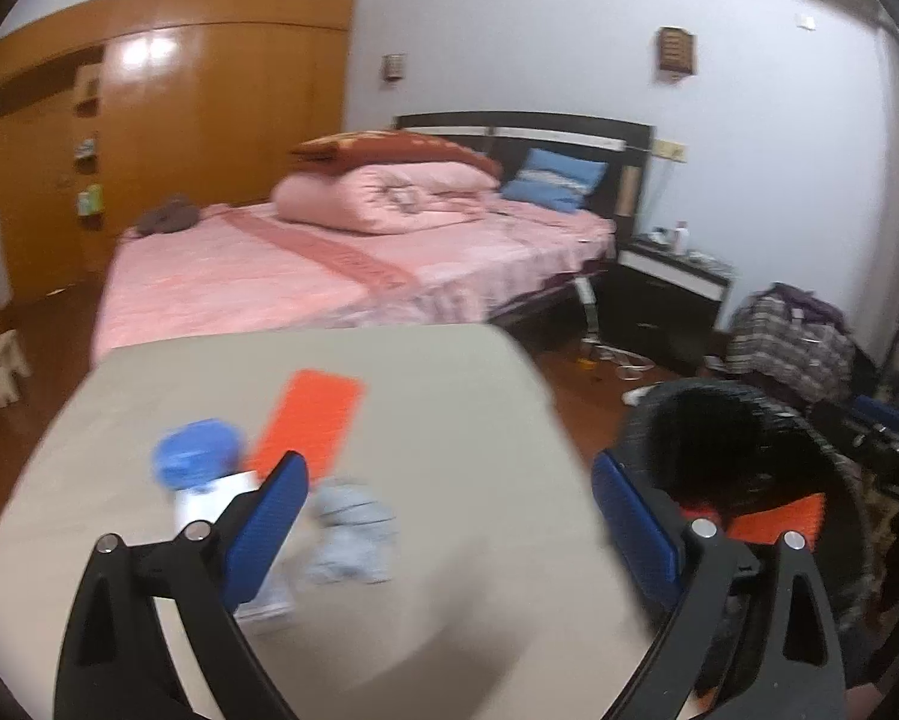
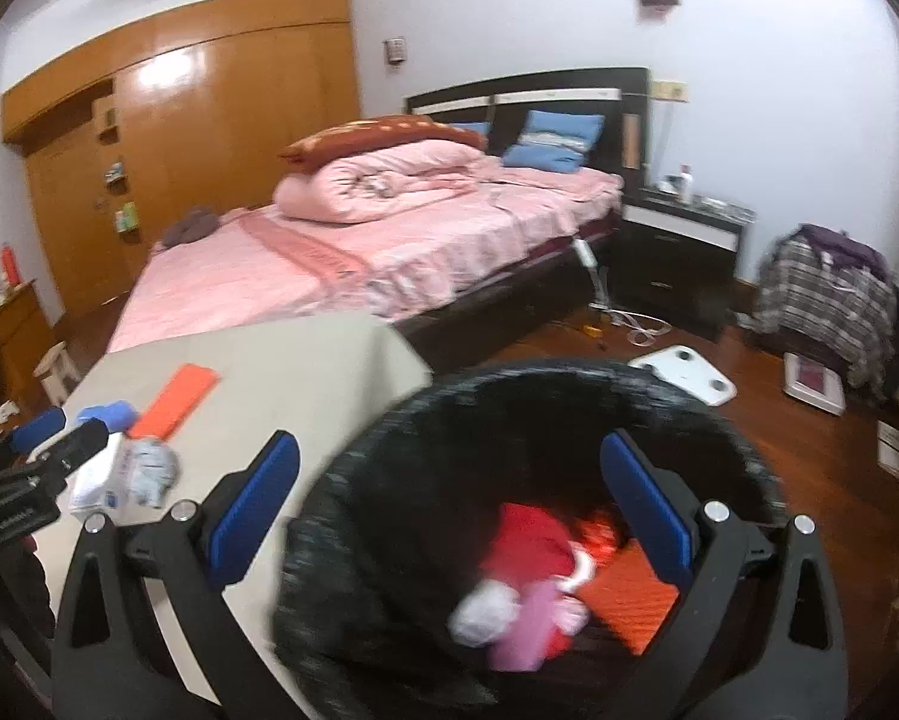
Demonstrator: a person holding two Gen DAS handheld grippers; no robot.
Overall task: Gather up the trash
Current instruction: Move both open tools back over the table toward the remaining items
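Both grippers stand wide open with nothing between their blue pads. Over the black bin (image 2: 389, 480), the right gripper (image 2: 449, 504) hangs above red, pink, white and orange trash (image 2: 533, 588) lying at the bottom. Above the beige table (image 1: 449, 396), the left gripper (image 1: 449, 516) points at a crumpled grey wad (image 1: 353, 534), with a blue-capped bottle (image 1: 194, 462) and an orange flat piece (image 1: 311, 420) just beyond. Beside the table's right edge stands the bin.
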